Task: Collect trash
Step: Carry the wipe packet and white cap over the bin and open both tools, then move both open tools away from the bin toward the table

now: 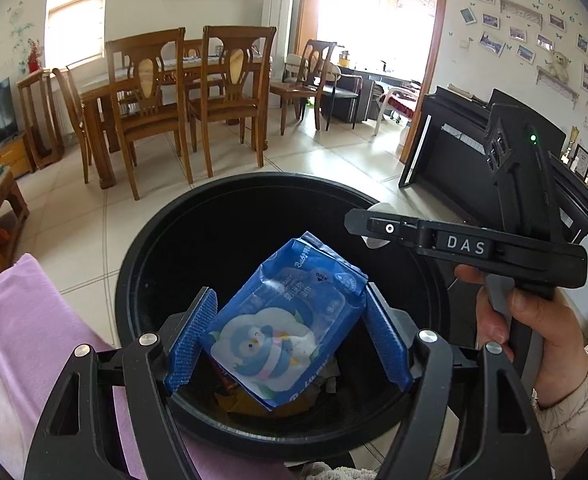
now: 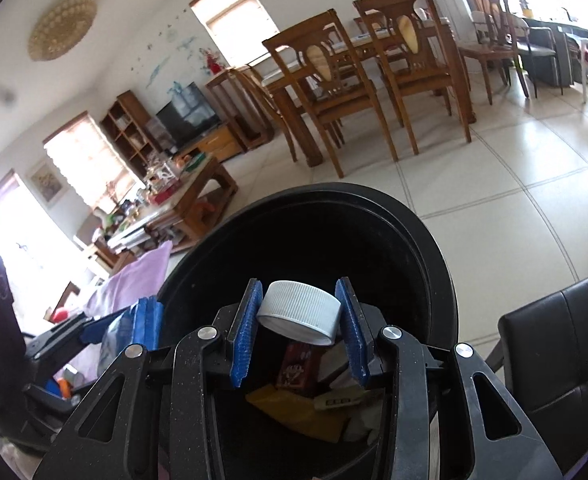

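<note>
on the left, a soft lilac cloth (image 1: 21,340) lies beside the round black trash bin (image 1: 141,280), whose smooth plastic rim curves wide around a dark hollow. above that opening the left gripper (image 1: 289,340) has its two blue ribbed pads (image 1: 191,340) spread fairly wide and pressed against the edges of a blue wet-wipe packet (image 1: 281,332), a glossy, crinkled foil pouch printed with a pale cartoon penguin, held tilted over the bin. under it, at the bin's bottom, lie bits of yellow and dark red packaging, partly hidden. further right in the left wrist view, a bare hand (image 1: 530,328) grips the matte black handle of the right gripper (image 1: 374,226), marked "das", seen from the side with something white at its tip. in the right wrist view the right gripper (image 2: 300,320) has its blue textured fingers (image 2: 245,332) brought partway in and clamped on a white bottle cap (image 2: 300,314), a short ridged plastic cylinder held tilted over the bin (image 2: 434,264). below it rest a dark red carton (image 2: 298,368), a flat yellow wrapper (image 2: 298,416) and pale scraps. to the right is a black leather-like seat (image 2: 562,352).
</note>
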